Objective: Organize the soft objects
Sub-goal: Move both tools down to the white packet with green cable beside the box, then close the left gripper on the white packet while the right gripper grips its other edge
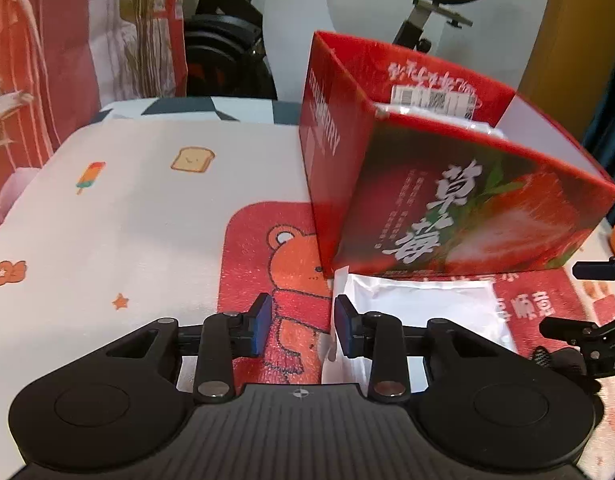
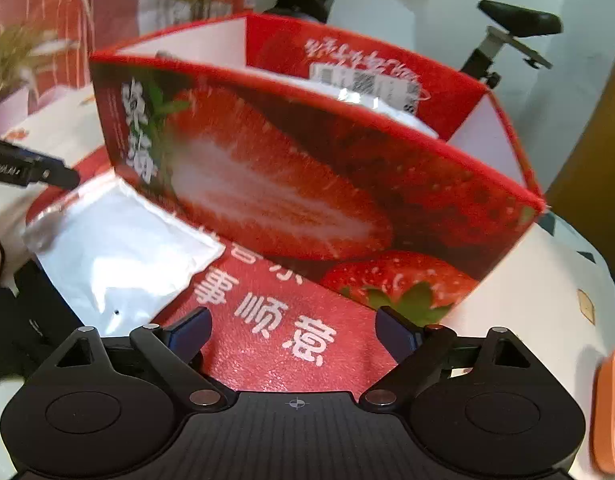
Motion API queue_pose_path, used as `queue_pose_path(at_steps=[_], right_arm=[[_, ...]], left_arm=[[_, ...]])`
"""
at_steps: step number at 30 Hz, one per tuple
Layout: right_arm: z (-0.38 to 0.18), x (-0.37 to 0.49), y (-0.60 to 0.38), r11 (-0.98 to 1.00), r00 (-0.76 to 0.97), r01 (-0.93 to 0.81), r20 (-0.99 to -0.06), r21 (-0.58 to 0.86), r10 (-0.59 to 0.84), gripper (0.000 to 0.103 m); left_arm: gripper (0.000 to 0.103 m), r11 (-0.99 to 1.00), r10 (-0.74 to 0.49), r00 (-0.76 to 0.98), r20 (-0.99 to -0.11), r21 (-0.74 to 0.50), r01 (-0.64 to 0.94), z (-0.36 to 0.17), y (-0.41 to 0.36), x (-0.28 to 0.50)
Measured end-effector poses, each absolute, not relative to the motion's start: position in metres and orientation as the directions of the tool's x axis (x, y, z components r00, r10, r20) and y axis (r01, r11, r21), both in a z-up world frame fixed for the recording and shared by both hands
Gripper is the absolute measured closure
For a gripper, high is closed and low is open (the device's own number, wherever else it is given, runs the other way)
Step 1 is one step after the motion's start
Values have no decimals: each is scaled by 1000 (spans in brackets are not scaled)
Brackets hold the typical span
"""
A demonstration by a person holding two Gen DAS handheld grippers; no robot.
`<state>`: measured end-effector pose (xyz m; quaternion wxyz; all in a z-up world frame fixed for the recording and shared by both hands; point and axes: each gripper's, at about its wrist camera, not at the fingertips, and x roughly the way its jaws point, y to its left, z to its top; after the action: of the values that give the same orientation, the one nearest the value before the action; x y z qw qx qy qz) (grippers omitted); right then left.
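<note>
A white soft pouch (image 1: 419,312) (image 2: 119,248) lies flat on a red mat (image 1: 251,248) (image 2: 275,344), touching the front of an open red strawberry box (image 1: 447,184) (image 2: 307,168). Inside the box I see a white packet with a barcode label (image 1: 435,104) (image 2: 367,84). My left gripper (image 1: 303,324) hovers at the pouch's left edge, jaws narrow but apart, the right pad over the pouch and red mat showing in the gap. My right gripper (image 2: 295,328) stands open wide over the mat's white lettering, the pouch to its left, nothing between its fingers.
The table wears a pale cloth (image 1: 147,208) printed with toast and a popsicle. An exercise bike (image 1: 435,4) and a red bag (image 1: 39,60) stand behind it. An orange object (image 2: 611,408) sits at the right edge. The left gripper's black body (image 2: 27,168) reaches in from the left.
</note>
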<state>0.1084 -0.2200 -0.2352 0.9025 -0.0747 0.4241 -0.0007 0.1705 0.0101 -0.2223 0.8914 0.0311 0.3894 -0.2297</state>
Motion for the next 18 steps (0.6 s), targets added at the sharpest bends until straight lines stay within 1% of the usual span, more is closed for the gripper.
queue_pose_path(at_steps=[3,6,12,18], right_arm=[[-242,114,-218,983,611,-106,-790,-153,-57,18],[-245,118,-212,974,583,-151,-811,-166,-48,18],[-246,125,-198,961,586,-212,-810,-179,-21,17],[-248,127,-194,943,600,-269,-800,-197,4,13]], left_arm=[[67,894,-373,583,-722,-112,433,-231,3,177],[67,892,-373,573,-730,-114,437,-236,0,180],[67,873,-399,536,-744,-128,472,-246,-4,177],[67,868,-413,541,-732,-136,478,-248,-3,177]])
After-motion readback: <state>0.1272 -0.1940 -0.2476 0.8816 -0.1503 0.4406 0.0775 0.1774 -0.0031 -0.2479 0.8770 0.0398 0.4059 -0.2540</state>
